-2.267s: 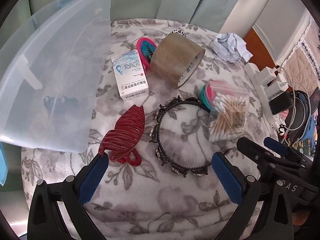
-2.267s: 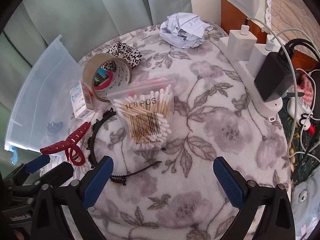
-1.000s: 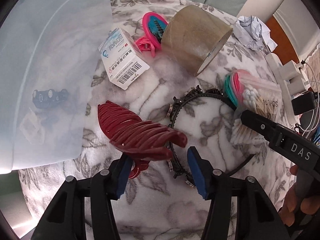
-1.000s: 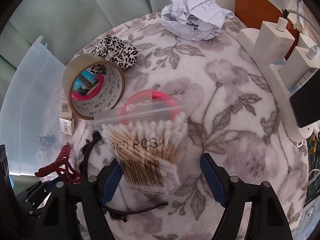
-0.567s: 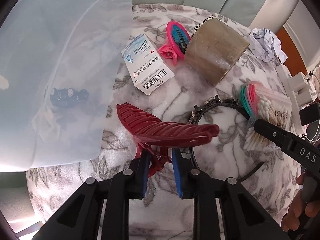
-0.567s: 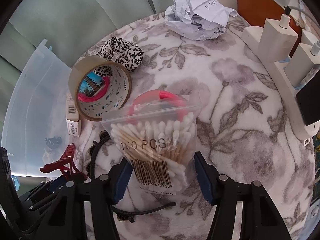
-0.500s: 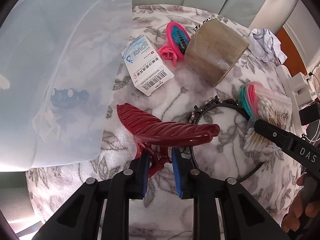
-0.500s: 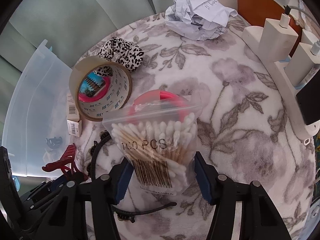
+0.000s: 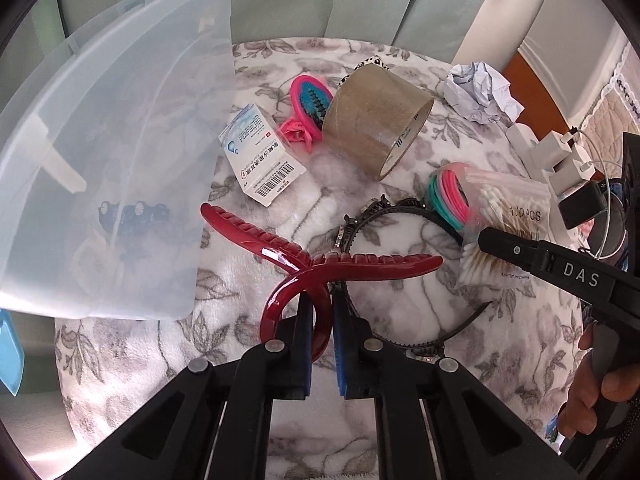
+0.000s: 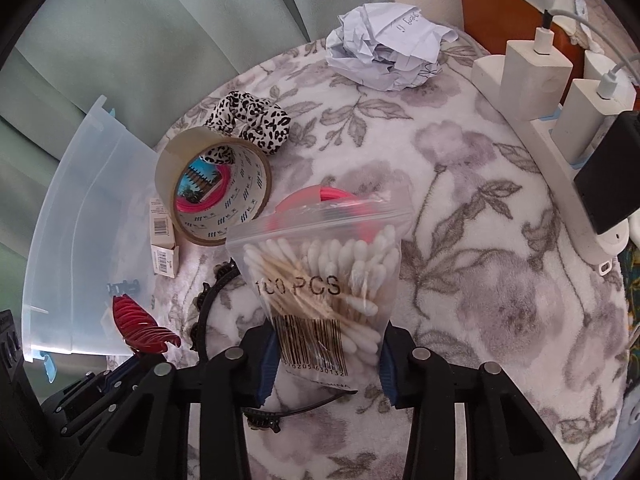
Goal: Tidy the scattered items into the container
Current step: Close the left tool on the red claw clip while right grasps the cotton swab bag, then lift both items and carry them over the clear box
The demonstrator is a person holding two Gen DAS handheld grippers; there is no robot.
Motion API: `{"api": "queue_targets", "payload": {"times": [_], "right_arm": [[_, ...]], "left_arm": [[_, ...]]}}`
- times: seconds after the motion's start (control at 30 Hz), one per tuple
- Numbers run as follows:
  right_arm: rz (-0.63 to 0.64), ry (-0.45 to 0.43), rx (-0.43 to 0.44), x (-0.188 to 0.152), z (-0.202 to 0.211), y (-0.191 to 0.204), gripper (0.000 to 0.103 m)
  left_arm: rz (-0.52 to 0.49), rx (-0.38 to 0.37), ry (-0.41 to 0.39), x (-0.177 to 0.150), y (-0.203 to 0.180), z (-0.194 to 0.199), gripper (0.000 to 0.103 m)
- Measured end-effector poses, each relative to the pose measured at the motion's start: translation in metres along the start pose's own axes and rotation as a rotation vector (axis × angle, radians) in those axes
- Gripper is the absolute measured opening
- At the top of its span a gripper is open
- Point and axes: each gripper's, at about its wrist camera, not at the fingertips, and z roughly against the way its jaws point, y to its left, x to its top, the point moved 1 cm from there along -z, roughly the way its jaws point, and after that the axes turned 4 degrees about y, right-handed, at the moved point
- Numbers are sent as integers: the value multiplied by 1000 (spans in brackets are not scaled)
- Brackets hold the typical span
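My left gripper [image 9: 322, 320] is shut on the handle of a dark red hair claw [image 9: 320, 260], held above the floral cloth just right of the clear plastic container [image 9: 100, 152]. The claw also shows in the right wrist view [image 10: 144, 328]. My right gripper [image 10: 326, 354] is shut on the bottom of a zip bag of cotton swabs [image 10: 324, 280], lifted off the cloth; the bag shows in the left wrist view [image 9: 504, 224]. A black item [image 9: 132, 214] lies inside the container.
On the cloth lie a white medicine box [image 9: 260, 164], a brown tape roll [image 9: 376, 116], a pink brush [image 9: 310, 100], a black headband [image 9: 400, 272], coloured hair rings [image 9: 446, 196], a leopard scrunchie [image 10: 248, 120] and crumpled paper [image 10: 388, 52]. A power strip with chargers [image 10: 560, 120] lines the right edge.
The left gripper closed fully on the red claw and raised it, so the claw's prongs have spread. The right gripper closed on the swab bag and lifted it.
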Motion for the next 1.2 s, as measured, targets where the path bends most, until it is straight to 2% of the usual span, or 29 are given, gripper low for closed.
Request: {"api": "queue_targets", "payload": {"times": [0.07, 0.13, 0.53, 0.73, 1.03, 1.2], "right_arm": [[-4, -8, 0, -1, 4, 0, 43], [-1, -22, -4, -1, 9, 1, 43], [26, -166, 21, -1, 81, 22, 43], [83, -250, 52, -2, 122, 53, 43], [194, -343, 102, -10, 173, 110, 43], [270, -387, 136, -15, 196, 148, 43]], "left_arm": [[-7, -5, -16, -8, 2, 10, 9], [-23, -18, -38, 0, 6, 7, 9], [-75, -128, -241, 5, -5, 101, 9], [-91, -134, -353, 9, 2, 145, 9], [-42, -115, -494, 16, 36, 198, 9], [6, -95, -544, 17, 62, 216, 9]]}}
